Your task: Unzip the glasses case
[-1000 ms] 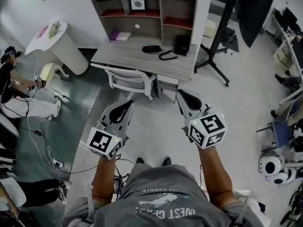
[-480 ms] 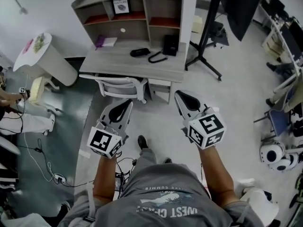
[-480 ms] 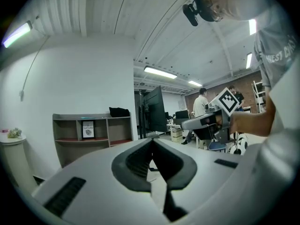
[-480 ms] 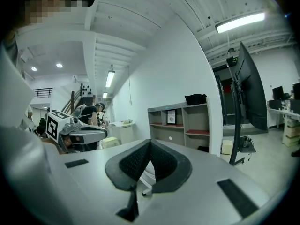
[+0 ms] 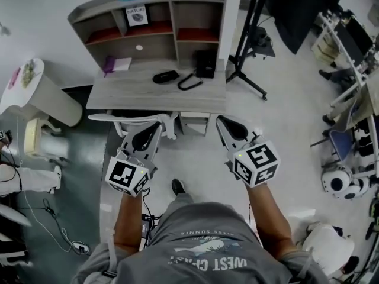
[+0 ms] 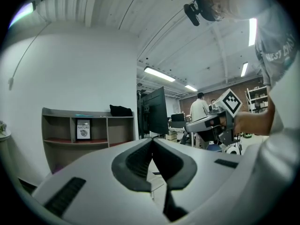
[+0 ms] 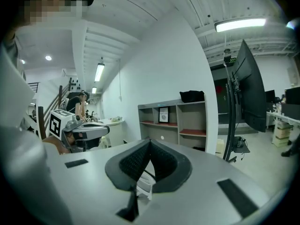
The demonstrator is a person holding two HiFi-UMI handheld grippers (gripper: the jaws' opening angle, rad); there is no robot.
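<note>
Both tongs are clenched and empty. The left gripper (image 5: pixel 153 129) and the right gripper (image 5: pixel 227 123) are each shown with jaws pressed together, nothing between them, and both are aimed toward 12 o'clock in the head view. Just beyond their tips a white chair (image 5: pixel 142 118) is tucked under the near edge of a desk (image 5: pixel 106 96). On the desktop the glasses case (image 5: pixel 166 76), a dark oval, is laid with its long axis running roughly 9 to 3 o'clock; its zip is too small to be made out. The case is placed at about 12 o'clock from the left gripper and 10 o'clock from the right, well apart from both. The left is judged nearer. A black loop (image 5: pixel 189 83) is seen just beside the case at 4 o'clock.
</note>
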